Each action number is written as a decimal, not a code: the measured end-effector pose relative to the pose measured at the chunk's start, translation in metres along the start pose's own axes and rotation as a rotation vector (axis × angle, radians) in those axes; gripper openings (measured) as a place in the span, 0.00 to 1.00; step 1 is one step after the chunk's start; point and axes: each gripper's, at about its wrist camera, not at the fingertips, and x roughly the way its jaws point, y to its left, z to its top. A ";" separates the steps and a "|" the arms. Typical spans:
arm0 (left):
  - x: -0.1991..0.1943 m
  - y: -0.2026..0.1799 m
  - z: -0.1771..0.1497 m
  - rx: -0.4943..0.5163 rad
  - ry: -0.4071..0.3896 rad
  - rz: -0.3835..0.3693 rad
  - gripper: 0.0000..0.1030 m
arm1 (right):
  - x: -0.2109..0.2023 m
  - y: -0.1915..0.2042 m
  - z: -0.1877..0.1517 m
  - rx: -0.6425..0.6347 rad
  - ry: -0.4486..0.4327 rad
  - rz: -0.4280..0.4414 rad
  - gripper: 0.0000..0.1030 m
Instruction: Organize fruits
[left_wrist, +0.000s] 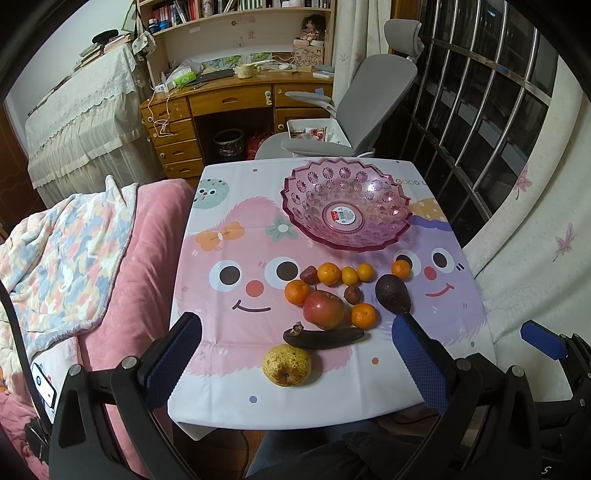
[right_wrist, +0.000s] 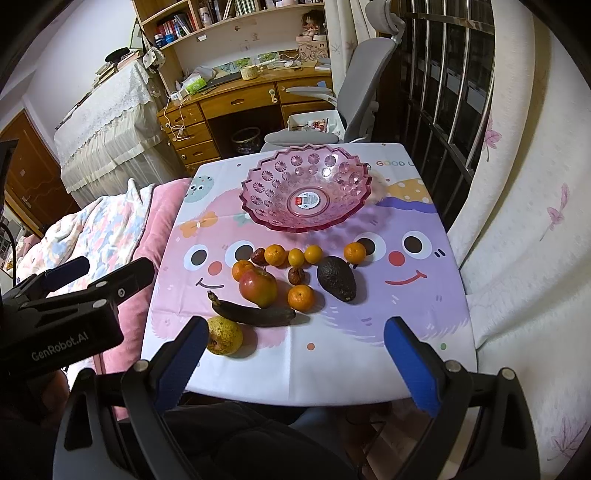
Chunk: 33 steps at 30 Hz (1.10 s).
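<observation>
An empty pink plastic bowl (left_wrist: 345, 206) (right_wrist: 306, 192) stands at the far side of the small table. In front of it lie loose fruits: a red apple (left_wrist: 324, 309) (right_wrist: 258, 287), a dark avocado (left_wrist: 392, 294) (right_wrist: 337, 278), a blackened banana (left_wrist: 323, 337) (right_wrist: 255, 313), a yellow pear (left_wrist: 287, 365) (right_wrist: 224, 336), several small oranges (left_wrist: 364, 315) (right_wrist: 300, 297) and two shrivelled brown fruits (left_wrist: 352, 295). My left gripper (left_wrist: 297, 328) is open and empty above the near edge. My right gripper (right_wrist: 295, 332) is open and empty, likewise held back from the fruit.
The table wears a cartoon-print cloth (left_wrist: 236, 258). A pink bed with a blanket (left_wrist: 74, 251) is at the left, a barred window and curtain (left_wrist: 517, 184) at the right. A grey office chair (left_wrist: 354, 110) and wooden desk (left_wrist: 229, 99) stand behind.
</observation>
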 end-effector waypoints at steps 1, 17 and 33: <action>0.000 0.000 0.000 0.000 0.000 0.000 0.99 | 0.000 0.000 0.000 0.000 0.000 0.000 0.94; 0.005 -0.003 -0.002 0.001 0.003 -0.010 0.99 | -0.002 0.006 -0.002 0.002 -0.006 -0.001 0.94; 0.013 0.020 -0.014 0.005 0.057 -0.067 0.99 | -0.003 0.020 -0.008 0.037 -0.022 -0.028 0.94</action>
